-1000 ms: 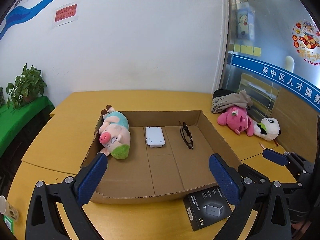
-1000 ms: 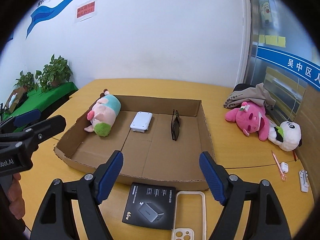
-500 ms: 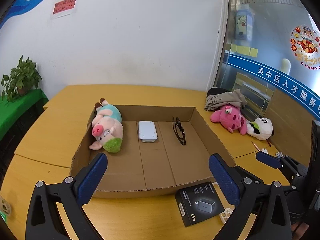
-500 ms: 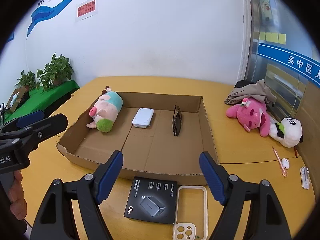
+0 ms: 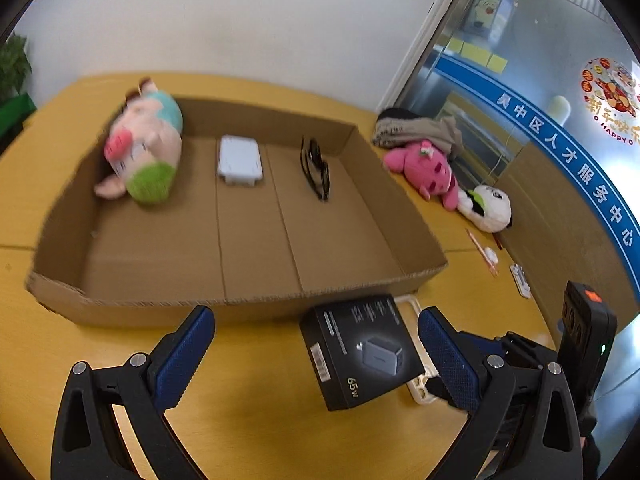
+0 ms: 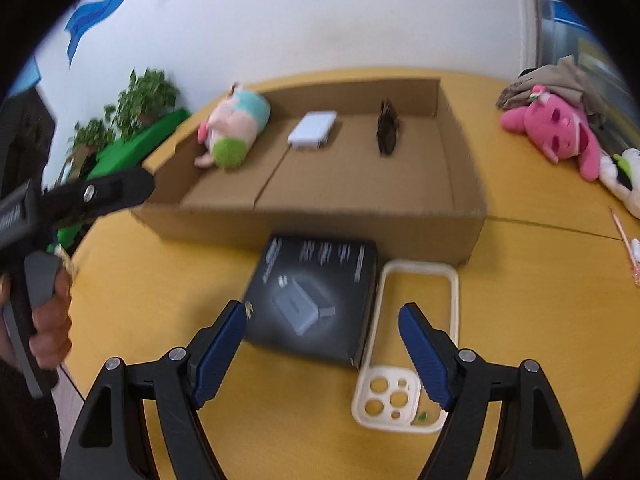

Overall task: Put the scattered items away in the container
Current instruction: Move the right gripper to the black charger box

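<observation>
Resting on a yellow surface [image 6: 520,280], a shallow cardboard tray [image 5: 256,240] held three things along its far side: a plush pig [image 5: 146,152] at the left, a white device [image 5: 239,160] in the middle, and dark glasses [image 5: 316,168] to the right. Just in front of the tray's near wall lay a black charger box [image 6: 312,300], and touching its right edge was a cream phone case [image 6: 412,344], camera holes toward the viewer.

The right gripper [image 6: 324,352] hovered low over the box, its blue-padded fingers [image 6: 220,348] spread wide to either side of the box's near end, gripping nothing. The left gripper [image 5: 316,356] hung nearby, to the left of the box, its fingers [image 5: 184,356] likewise spread wide and empty; a hand [image 6: 44,316] could be seen holding its handle.

Off to the right, outside the tray, a pink plush [image 5: 428,168] and a panda plush [image 5: 488,208] lay against a grey bundle of cloth [image 5: 416,130]. A pen [image 5: 482,250] and small white bits lay further along that edge. The views were blurred.
</observation>
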Demonstrator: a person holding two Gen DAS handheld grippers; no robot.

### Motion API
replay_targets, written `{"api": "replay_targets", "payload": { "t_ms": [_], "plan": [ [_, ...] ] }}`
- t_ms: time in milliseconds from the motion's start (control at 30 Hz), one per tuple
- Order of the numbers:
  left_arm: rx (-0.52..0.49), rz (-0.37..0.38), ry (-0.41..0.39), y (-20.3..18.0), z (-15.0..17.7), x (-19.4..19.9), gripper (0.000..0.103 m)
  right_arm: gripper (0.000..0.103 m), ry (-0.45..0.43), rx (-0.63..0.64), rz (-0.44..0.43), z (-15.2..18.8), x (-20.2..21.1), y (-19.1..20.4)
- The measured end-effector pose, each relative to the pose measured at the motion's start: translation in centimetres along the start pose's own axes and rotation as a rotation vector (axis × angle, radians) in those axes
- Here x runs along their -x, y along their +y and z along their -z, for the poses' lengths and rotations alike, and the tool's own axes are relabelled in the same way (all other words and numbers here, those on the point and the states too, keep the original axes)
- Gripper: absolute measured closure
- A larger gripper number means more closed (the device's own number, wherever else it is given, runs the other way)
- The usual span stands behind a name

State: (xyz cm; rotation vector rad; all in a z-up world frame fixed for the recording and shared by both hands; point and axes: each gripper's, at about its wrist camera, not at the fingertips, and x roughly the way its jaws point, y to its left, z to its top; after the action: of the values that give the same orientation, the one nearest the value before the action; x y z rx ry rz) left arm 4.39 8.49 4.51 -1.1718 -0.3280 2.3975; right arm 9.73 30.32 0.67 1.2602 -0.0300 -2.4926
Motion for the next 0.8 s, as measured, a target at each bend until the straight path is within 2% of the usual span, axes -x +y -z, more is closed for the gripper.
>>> {"api": "replay_targets", "payload": {
  "t_ms": [167, 300, 467, 733, 800],
  "plan": [
    [0.011, 0.055, 0.109, -0.1, 1.4, -4.9, 0.0, 0.024, 0.094, 0.088, -0.047, 1.5, -2.8, 1.3],
    [0.035, 0.066, 0.218, 0.1, 2.3, -8.6, 0.006, 0.024, 0.151, 0.101, 0.034, 1.6, -5.4, 1.4],
    [0.066, 0.07, 0.237, 0.3, 2.8, -10.5, 0.006, 0.024, 0.164, 0.137, 0.019, 1.6, -6.2, 2.1],
    [0.018, 0.074, 0.209, -0.4, 3.7, -10.3, 0.008, 0.023, 0.148, 0.14, -0.025, 1.7, -6.4, 3.9],
    [0.016, 0.072, 0.194, -0.3, 4.0, -10.0, 0.008, 0.022, 0.146, 0.139, -0.004, 1.7, -6.8, 4.7]
  ]
}}
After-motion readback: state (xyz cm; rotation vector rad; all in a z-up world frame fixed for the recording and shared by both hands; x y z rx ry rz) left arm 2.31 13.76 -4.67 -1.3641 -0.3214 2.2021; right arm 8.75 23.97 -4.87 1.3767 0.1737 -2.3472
